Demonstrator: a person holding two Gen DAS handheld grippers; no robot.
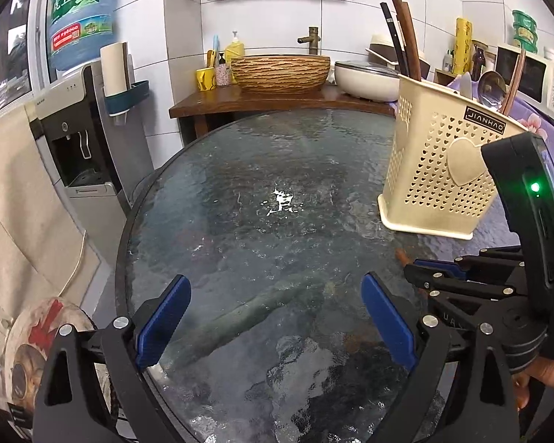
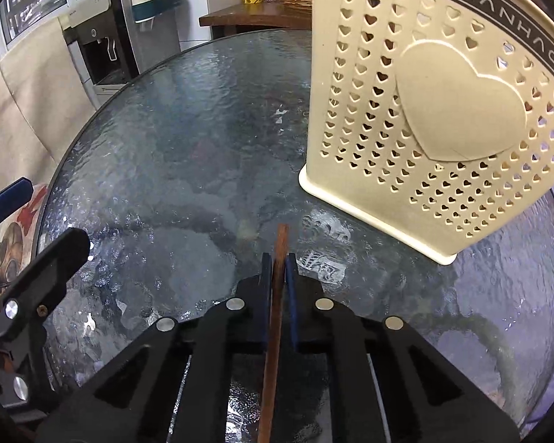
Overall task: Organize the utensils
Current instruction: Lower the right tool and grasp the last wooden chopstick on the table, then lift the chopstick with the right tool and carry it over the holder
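Observation:
A cream perforated utensil holder (image 1: 439, 170) with a heart on its side stands on the round glass table (image 1: 247, 199) at the right; a spoon (image 1: 492, 86) and wooden handles stick out of it. It fills the upper right of the right wrist view (image 2: 435, 110). My right gripper (image 2: 279, 258) is shut on a thin brown wooden stick (image 2: 277, 295), whose tip points past the fingers toward the holder's base. In the left wrist view the right gripper (image 1: 411, 265) sits low at the right, below the holder. My left gripper (image 1: 275, 317) is open and empty over the table's near edge.
A water dispenser (image 1: 74, 140) stands left of the table. Behind it is a wooden counter (image 1: 262, 99) with a woven basin (image 1: 280, 72), a yellow cup (image 1: 206, 78) and a white pot (image 1: 365, 79). A microwave (image 1: 532, 74) is at the far right.

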